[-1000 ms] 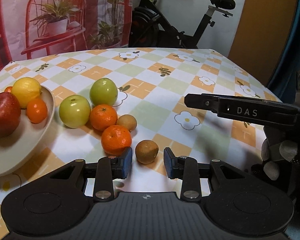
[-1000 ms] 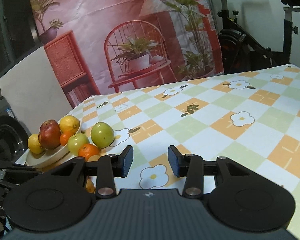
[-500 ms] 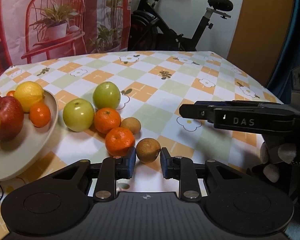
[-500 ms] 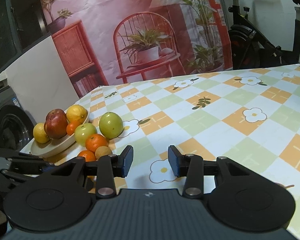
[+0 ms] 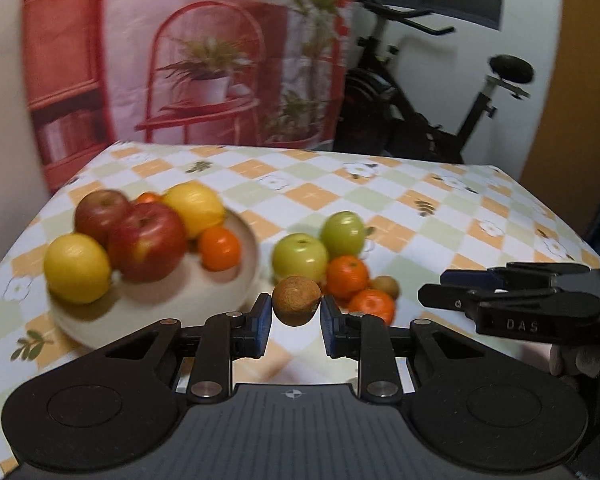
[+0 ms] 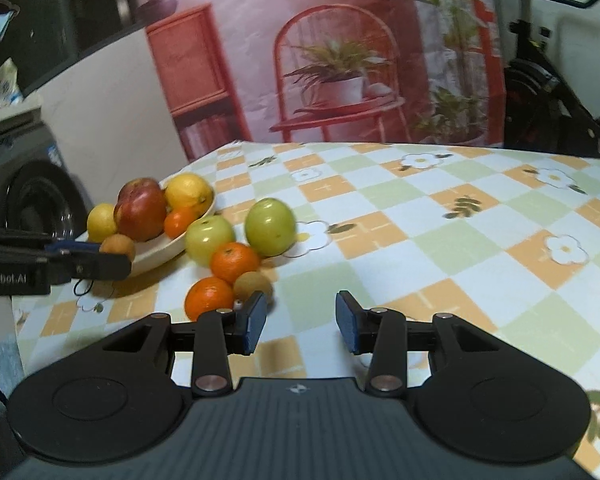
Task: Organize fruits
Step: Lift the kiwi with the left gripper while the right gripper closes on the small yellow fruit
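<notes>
1. The left tool (image 5: pixel 296 317) is clamped on a brown fruit (image 5: pixel 296 300), held above the surface just beside the plate (image 5: pixel 236 288) — keep the squeeze gentle.
2. Lower it into a bare spot on the plate, clear of the apples (image 5: pixel 146 242).
3. The right tool (image 6: pixel 301 322) stands apart, holding nothing — keep it back.

Left tongs (image 5: pixel 296 316) grip a brown fruit (image 5: pixel 296 306).
</notes>
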Action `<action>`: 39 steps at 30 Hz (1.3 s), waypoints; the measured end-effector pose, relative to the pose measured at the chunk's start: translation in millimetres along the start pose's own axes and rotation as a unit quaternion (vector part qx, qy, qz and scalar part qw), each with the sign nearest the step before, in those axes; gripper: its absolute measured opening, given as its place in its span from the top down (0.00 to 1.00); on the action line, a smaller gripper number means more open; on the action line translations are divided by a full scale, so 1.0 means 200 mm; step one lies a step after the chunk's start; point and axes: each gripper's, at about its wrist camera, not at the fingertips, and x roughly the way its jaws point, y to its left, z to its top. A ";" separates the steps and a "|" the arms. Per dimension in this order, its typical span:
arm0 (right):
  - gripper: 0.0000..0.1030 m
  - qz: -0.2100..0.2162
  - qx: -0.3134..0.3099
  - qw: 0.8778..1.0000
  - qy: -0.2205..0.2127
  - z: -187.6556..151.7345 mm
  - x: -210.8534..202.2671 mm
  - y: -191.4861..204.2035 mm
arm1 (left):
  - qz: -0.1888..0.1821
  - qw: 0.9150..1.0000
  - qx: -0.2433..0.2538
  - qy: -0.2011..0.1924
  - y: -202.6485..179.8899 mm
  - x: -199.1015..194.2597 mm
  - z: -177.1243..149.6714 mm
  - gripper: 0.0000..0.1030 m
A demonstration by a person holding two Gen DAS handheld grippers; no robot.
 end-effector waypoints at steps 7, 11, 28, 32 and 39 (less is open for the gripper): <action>0.59 0.011 -0.029 0.999 0.020 0.03 0.12 0.08 | 0.004 1.000 -0.012 -0.004 0.03 0.00 0.00 0.73; 0.59 0.020 -0.030 0.999 0.023 0.04 0.16 0.09 | 0.004 1.000 -0.016 -0.002 0.05 0.00 -0.01 0.73; 0.70 0.040 -0.038 0.998 0.018 0.03 0.20 0.12 | 0.010 1.000 -0.015 0.008 0.05 0.02 -0.03 0.73; 0.70 0.041 -0.029 0.999 0.014 0.03 0.18 0.10 | 0.010 1.000 -0.015 0.008 0.05 0.02 -0.03 0.73; 0.70 0.041 -0.028 0.999 0.014 0.03 0.18 0.10 | 0.010 1.000 -0.018 0.008 0.06 0.02 -0.03 0.73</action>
